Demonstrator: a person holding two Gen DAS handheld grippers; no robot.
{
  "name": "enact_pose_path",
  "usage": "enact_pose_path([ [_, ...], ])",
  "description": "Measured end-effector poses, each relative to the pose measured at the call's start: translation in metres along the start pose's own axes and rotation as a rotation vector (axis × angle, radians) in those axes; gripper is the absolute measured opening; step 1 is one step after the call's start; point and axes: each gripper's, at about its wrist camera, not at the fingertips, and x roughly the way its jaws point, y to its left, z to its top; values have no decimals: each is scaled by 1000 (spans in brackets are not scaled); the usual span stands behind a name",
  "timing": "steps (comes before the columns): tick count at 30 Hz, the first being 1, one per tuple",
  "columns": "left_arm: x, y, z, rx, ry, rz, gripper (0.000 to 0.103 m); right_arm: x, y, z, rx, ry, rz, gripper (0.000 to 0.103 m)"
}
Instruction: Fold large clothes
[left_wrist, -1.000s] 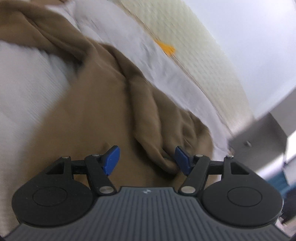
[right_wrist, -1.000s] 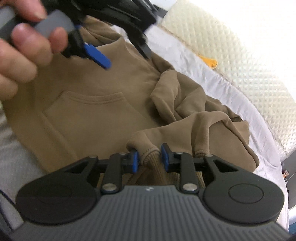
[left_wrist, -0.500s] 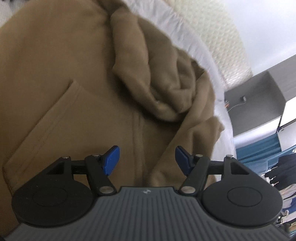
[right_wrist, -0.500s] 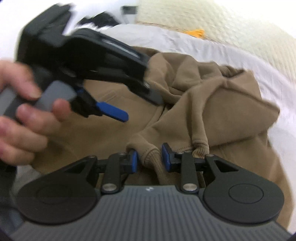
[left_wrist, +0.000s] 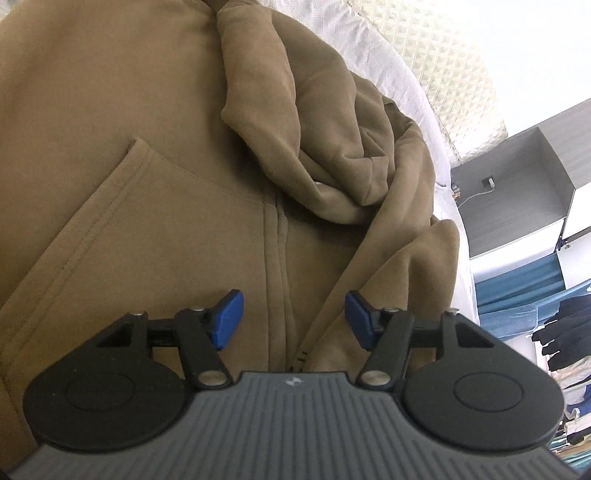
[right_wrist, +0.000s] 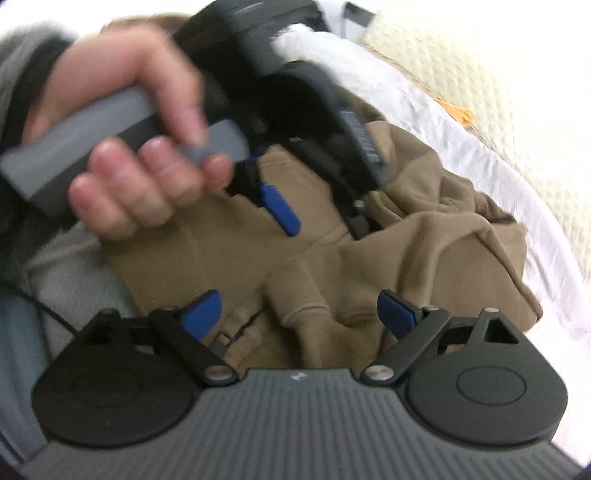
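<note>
Lying flat on the white sheet (left_wrist: 388, 55), the brown hoodie (left_wrist: 110, 129) ran its long axis away from the cameras, pocket seam upward. The left gripper (left_wrist: 293, 319) hovered over that seam, jaws closing, nothing pinched. Right of it, the right gripper (right_wrist: 299, 314) was opening, a sleeve cuff (right_wrist: 299, 314) lying loose between.

Both your cameras look down from very close at the brown hoodie (left_wrist: 155, 155) on the bed (right_wrist: 436, 110). Your right camera also sees your left hand (right_wrist: 140, 147) at upper left.
</note>
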Motion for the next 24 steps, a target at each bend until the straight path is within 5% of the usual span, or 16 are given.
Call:
enact_pose_path([
  [8,-34,-4,-1,26,-129,-51,66,-12,-120,-10,495,-88,8,92],
  [15,-21,-14,-8,39,-116,-69,66,31,-215,-30,1009,-67,112,91],
  [21,-6,-48,-23,174,-82,-106,55,60,-214,-18,1096,-6,200,90],
  [24,0,-61,-32,268,-72,-77,55,66,-212,-27,1155,40,223,78],
])
